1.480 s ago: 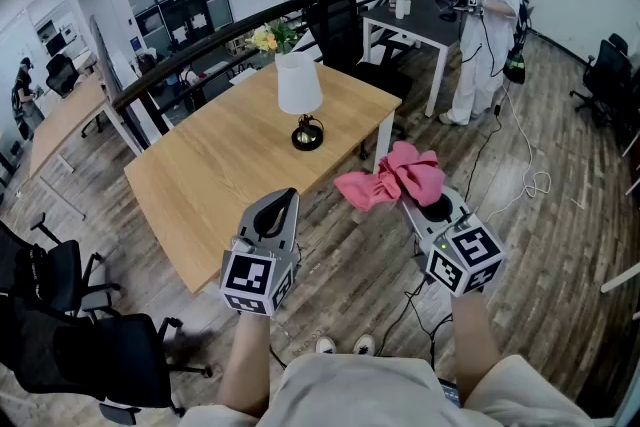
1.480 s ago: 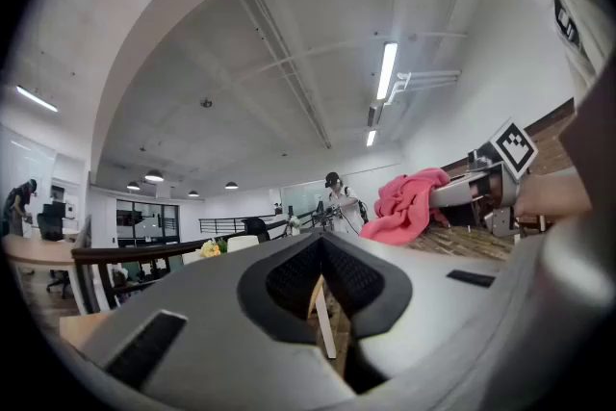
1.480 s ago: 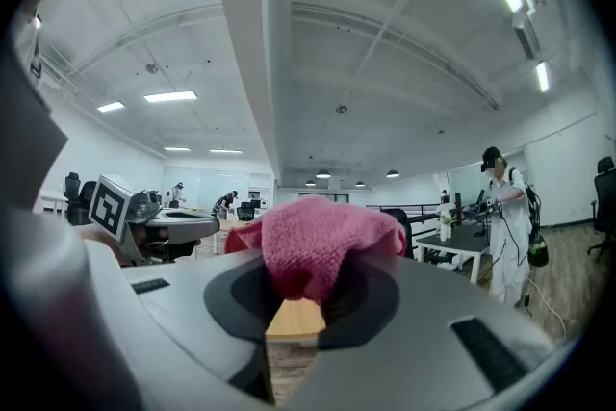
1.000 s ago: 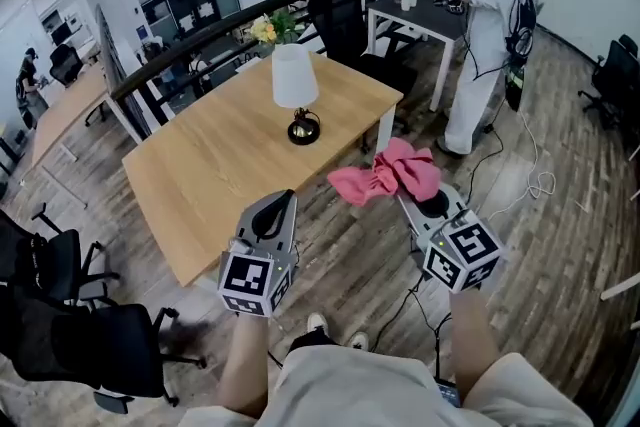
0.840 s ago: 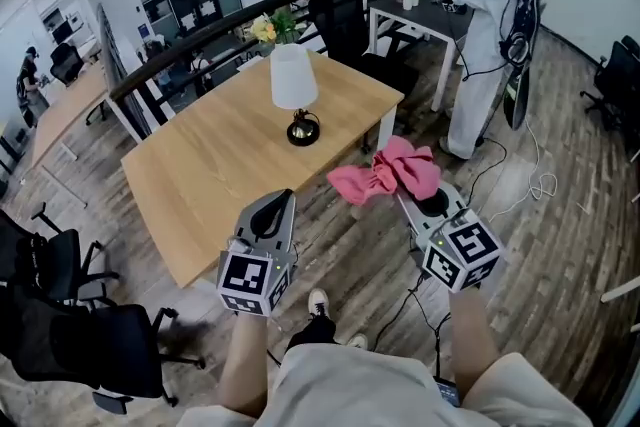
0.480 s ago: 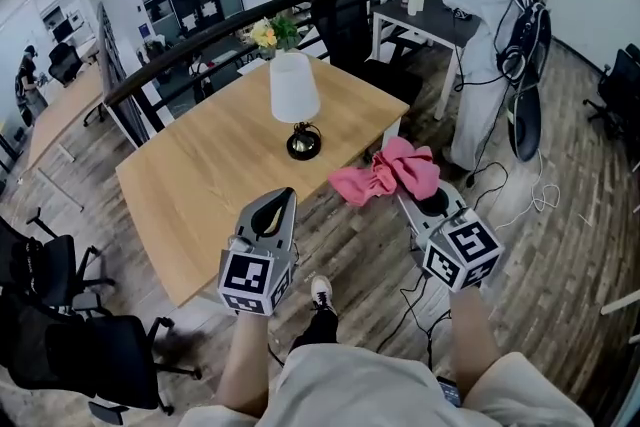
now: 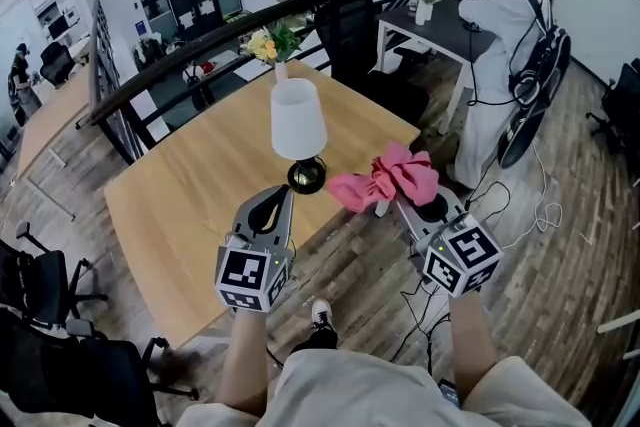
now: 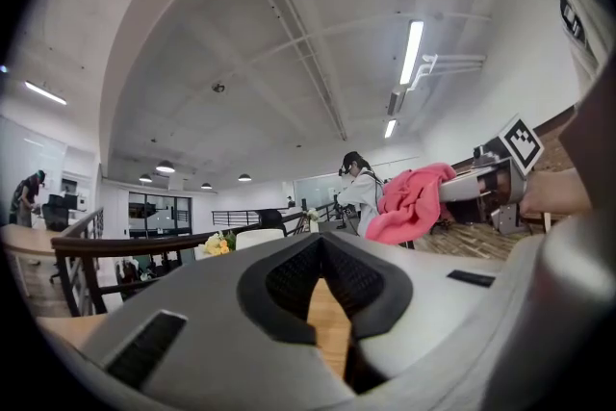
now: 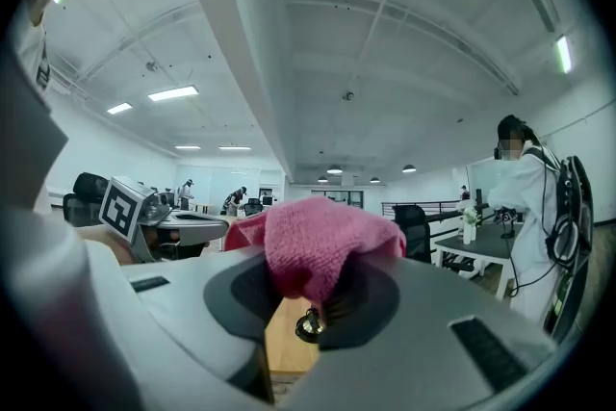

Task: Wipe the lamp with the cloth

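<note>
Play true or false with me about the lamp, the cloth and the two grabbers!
1. The right gripper is clamped on the pink cloth. True.
2. The left gripper is holding something too. False: its jaws are shut with nothing between them.
3. The lamp stands on the wooden table. True.
4. The lamp has a pink shade. False: the shade is white; only the cloth is pink.
5. The yellow flowers sit between the lamp and the grippers. False: they are at the far edge of the table, behind the lamp.
</note>
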`<action>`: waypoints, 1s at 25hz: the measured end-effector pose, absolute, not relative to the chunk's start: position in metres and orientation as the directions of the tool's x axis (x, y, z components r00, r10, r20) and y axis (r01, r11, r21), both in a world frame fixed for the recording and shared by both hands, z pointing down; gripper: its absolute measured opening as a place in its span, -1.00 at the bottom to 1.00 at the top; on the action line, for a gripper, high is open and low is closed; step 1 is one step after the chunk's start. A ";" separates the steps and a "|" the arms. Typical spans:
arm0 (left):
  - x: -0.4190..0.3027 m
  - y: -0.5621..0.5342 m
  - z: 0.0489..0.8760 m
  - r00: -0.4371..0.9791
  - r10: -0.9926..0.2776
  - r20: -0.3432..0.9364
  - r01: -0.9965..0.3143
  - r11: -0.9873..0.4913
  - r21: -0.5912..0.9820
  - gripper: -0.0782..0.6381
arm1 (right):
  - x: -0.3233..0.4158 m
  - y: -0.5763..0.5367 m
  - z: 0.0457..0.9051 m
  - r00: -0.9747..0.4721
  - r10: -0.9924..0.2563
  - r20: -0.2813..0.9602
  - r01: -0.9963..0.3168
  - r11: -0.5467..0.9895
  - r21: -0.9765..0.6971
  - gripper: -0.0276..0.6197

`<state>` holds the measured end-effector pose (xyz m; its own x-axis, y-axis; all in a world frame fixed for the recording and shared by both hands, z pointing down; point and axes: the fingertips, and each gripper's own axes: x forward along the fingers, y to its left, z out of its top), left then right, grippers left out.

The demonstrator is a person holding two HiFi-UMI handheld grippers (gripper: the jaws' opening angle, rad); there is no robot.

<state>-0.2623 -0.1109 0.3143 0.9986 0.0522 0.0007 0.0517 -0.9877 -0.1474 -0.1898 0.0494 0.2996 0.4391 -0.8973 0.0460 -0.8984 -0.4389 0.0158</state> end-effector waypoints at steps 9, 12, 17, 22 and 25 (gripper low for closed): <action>-0.191 -0.160 0.315 0.997 0.072 0.021 0.074 -0.986 -0.150 -0.76 | -0.127 -0.001 0.300 0.435 -0.899 0.056 -0.900 -0.436 0.000 -0.64; -0.173 -0.177 0.319 0.997 0.065 0.044 0.072 -0.984 -0.165 -0.73 | -0.111 -0.016 0.303 0.429 -0.901 0.061 -0.903 -0.430 -0.002 -0.64; -0.141 -0.207 0.322 0.995 0.083 0.057 0.092 -0.979 -0.183 -0.65 | -0.087 -0.043 0.310 0.420 -0.905 0.069 -0.907 -0.422 -0.017 -0.64; -0.110 -0.223 0.328 0.987 0.131 0.098 0.149 -0.966 -0.213 -0.56 | -0.072 -0.069 0.319 0.395 -0.914 0.089 -0.916 -0.399 -0.043 -0.64; -0.094 -0.225 0.335 0.979 0.149 0.140 0.184 -0.942 -0.280 -0.43 | -0.063 -0.079 0.325 0.396 -0.913 0.098 -0.914 -0.402 -0.050 -0.64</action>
